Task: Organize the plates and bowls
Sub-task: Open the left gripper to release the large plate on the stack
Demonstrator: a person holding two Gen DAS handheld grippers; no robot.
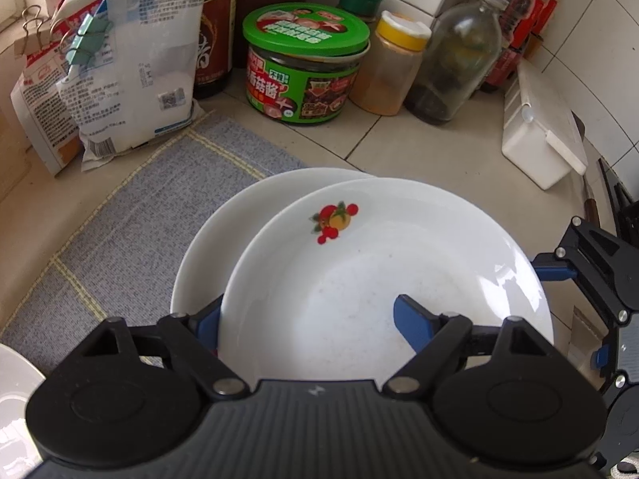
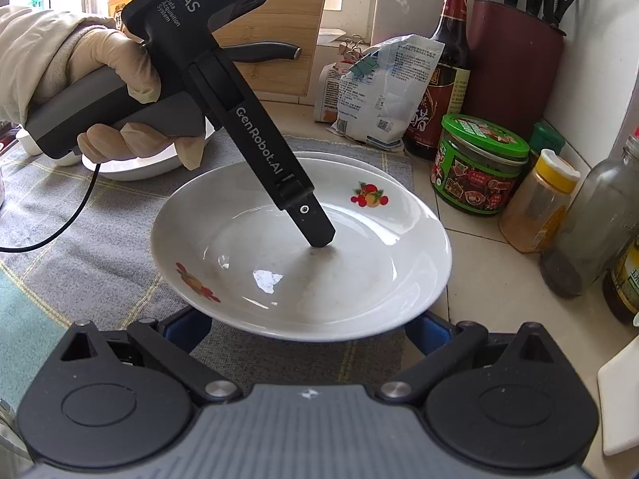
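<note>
A white plate with fruit prints (image 1: pixel 383 279) (image 2: pixel 303 247) lies on top of a second white plate (image 1: pixel 223 239) (image 2: pixel 343 159) on a grey placemat (image 1: pixel 139 231). My left gripper (image 1: pixel 307 319) is open; one blue finger (image 1: pixel 411 327) rests inside the top plate, the other (image 1: pixel 207 323) is outside its left rim. In the right wrist view the left gripper's finger (image 2: pixel 315 227) touches the plate's inside. My right gripper (image 2: pixel 307 331) is open, its blue fingers (image 2: pixel 187 327) below the plate's near rim. A white bowl (image 2: pixel 147 163) sits behind the gloved hand.
Behind the plates stand a green-lidded jar (image 1: pixel 303 72) (image 2: pixel 479 163), a yellow-capped spice jar (image 1: pixel 391 64), a glass bottle (image 1: pixel 459 64), a dark sauce bottle (image 2: pixel 443 72), clipped bags (image 1: pixel 112 68) and a white box (image 1: pixel 539 131). A knife block (image 2: pixel 515 60) stands at the wall.
</note>
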